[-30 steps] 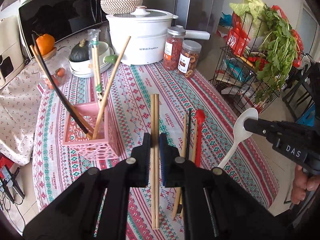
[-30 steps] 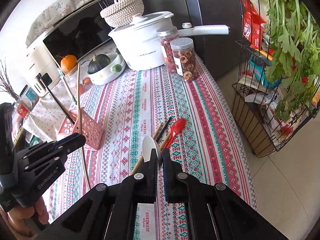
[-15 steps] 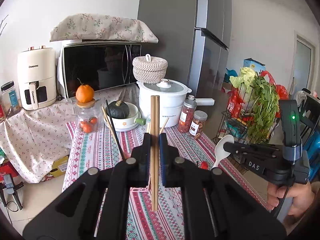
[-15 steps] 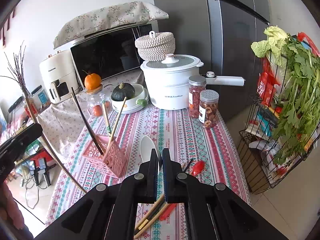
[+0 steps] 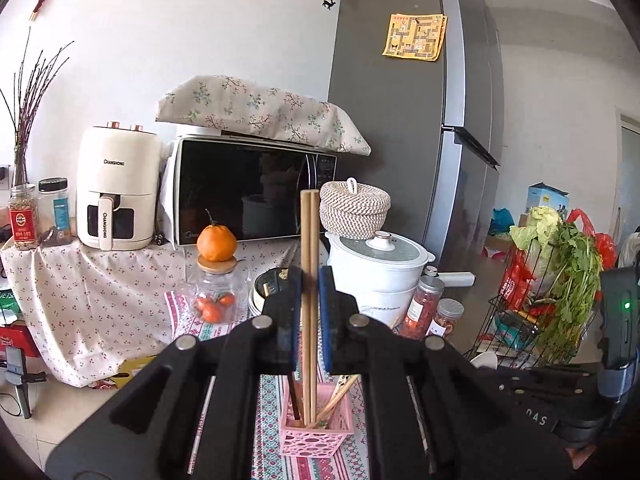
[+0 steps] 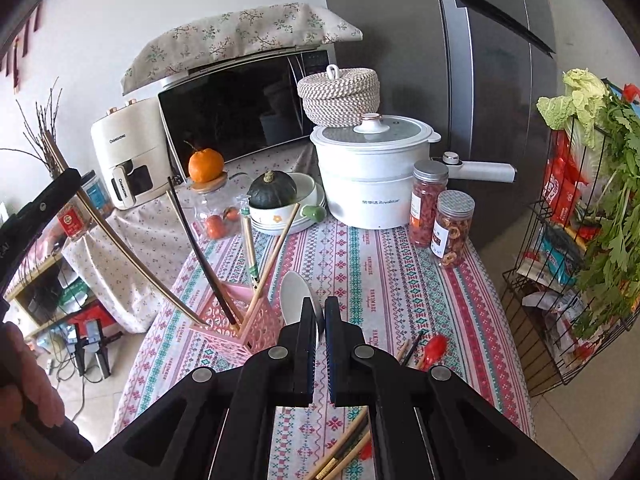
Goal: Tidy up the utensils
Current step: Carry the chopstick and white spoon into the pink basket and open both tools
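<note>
My left gripper is shut on a pair of wooden chopsticks, held upright with their lower ends inside the pink utensil basket. In the right wrist view the chopsticks slant from the left gripper down into the basket, which also holds black and wooden chopsticks. My right gripper is shut on a white spoon, just right of the basket. A red spoon and more chopsticks lie on the tablecloth.
A white pot, two jars, a bowl with a squash and a jar topped by an orange stand at the table's back. A wire rack of greens stands to the right.
My left gripper has swung the chopsticks from flat over the table to upright and lowered their tips into the pink basket. My right gripper has tilted up with the spoon near the basket.
</note>
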